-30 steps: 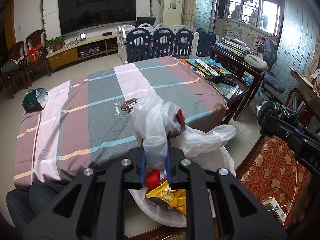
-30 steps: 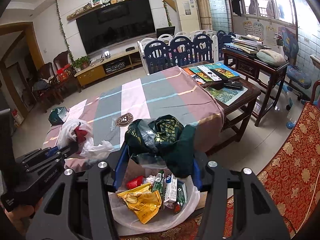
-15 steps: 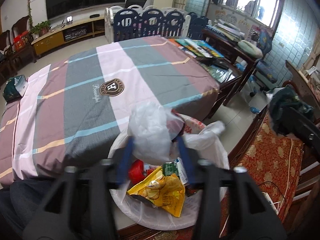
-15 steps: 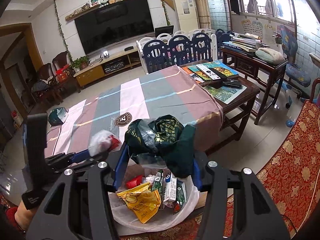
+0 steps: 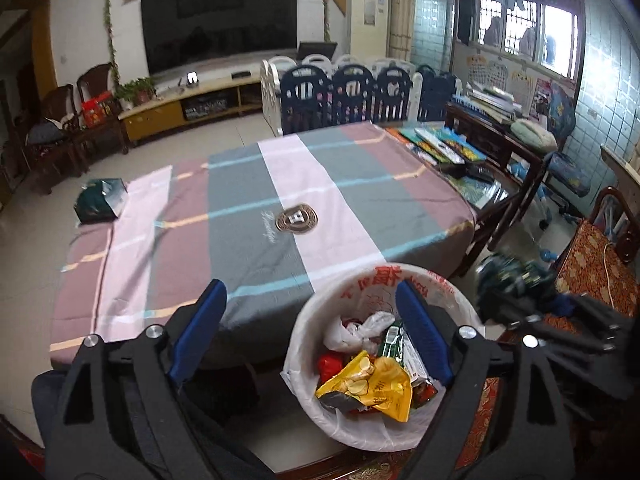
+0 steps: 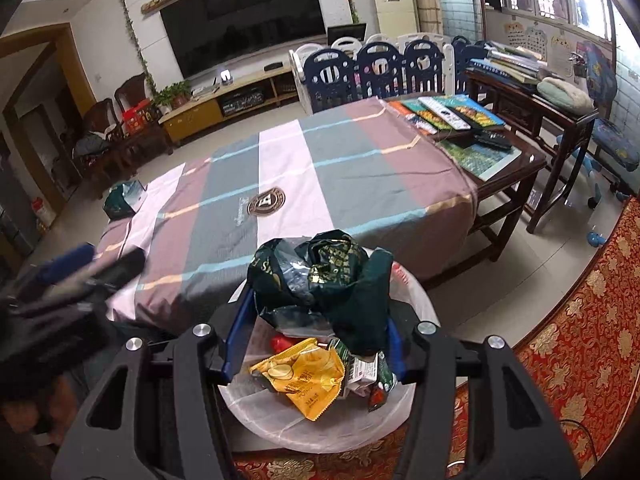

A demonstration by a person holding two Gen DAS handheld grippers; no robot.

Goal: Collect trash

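Left gripper (image 5: 312,320) spread wide, empty, right gripper (image 6: 316,332) clamping green bag (image 6: 320,280)

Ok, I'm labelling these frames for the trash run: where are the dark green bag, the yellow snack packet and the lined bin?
dark green bag (image 6: 320,280): right wrist view, crumpled middle, between the jaws.
yellow snack packet (image 5: 376,390): left wrist view, front face.
lined bin (image 5: 340,430): left wrist view, near rim.

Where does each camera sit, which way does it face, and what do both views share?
Left wrist: on the open left hand-held gripper, above the bin, facing the table and TV.
Right wrist: on the right hand-held gripper, shut on a green bag over the bin, facing likewise.
Shared: bin, yellow wrapper, table, and each shows the other gripper blurred at its edge.
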